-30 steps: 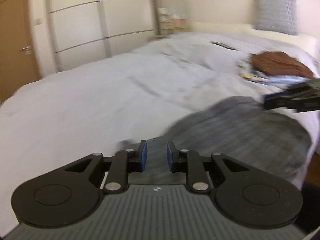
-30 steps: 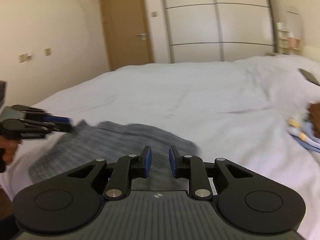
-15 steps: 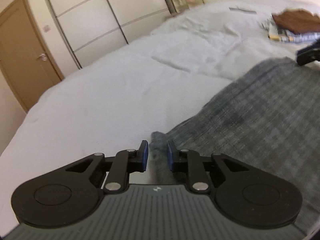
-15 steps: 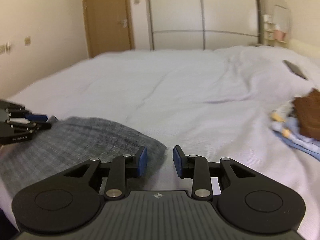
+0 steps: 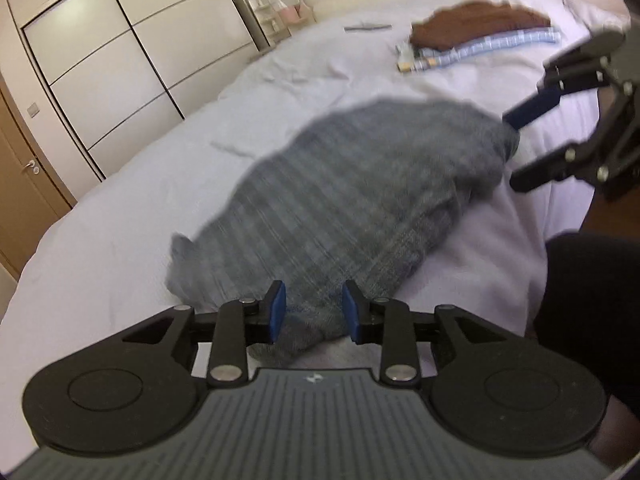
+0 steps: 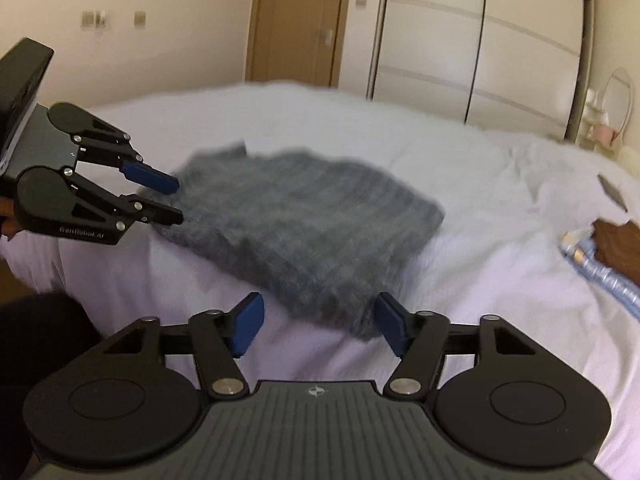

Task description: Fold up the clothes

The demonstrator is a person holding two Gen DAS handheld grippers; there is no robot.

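Observation:
A grey knitted garment lies in a folded heap on the white bed, near its front edge. My left gripper is open, and the garment's near end lies loose between its blue pads. In the right wrist view the garment lies mid-frame, with the left gripper at its left edge, fingers apart. My right gripper stands wide open just short of the garment's near corner. The left wrist view shows the right gripper open at the garment's far right end.
A brown garment on blue striped cloth sits further up the bed, also in the right wrist view. A small dark flat object lies beyond it. Sliding wardrobe doors and a wooden door stand behind. The person's dark clothing is at the bed edge.
Both grippers were shut on the grey garment a second ago. Both have since opened, the right one widely. The garment now rests on the bed.

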